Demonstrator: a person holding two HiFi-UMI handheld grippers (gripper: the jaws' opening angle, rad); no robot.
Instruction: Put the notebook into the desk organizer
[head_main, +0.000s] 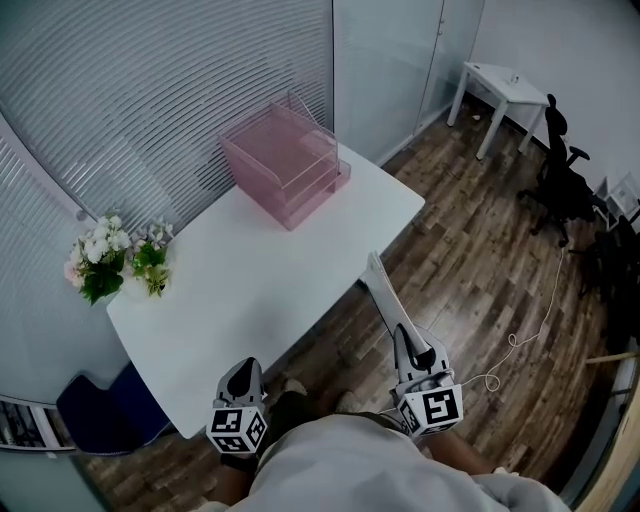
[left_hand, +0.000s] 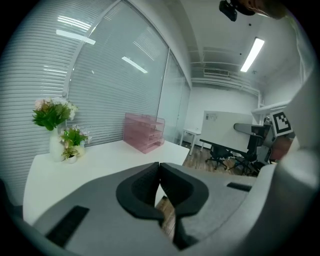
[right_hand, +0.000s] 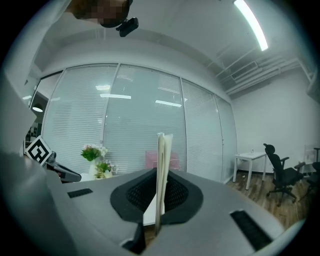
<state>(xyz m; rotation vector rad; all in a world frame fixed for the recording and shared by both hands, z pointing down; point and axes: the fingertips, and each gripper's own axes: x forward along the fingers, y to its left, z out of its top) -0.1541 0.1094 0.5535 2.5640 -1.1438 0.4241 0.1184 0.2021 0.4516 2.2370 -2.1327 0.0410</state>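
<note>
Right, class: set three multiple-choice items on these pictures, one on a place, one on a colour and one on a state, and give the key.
1. The pink wire desk organizer stands:
A. on the white table, at the end away from the flowers
B. on a shelf
C. on a stool

2. The swivel office chair is:
A. red
B. white
C. black

3. The right gripper is:
A. open and empty
B. shut on the thin pale notebook
C. lying on the table

Key:
1 A, since the head view shows it at the table's far end, with the flowers at the opposite corner.
2 C, since its seat, back and base all show black.
3 B, since the right gripper view shows the jaws closed against the notebook, which stands on edge between them.
</note>
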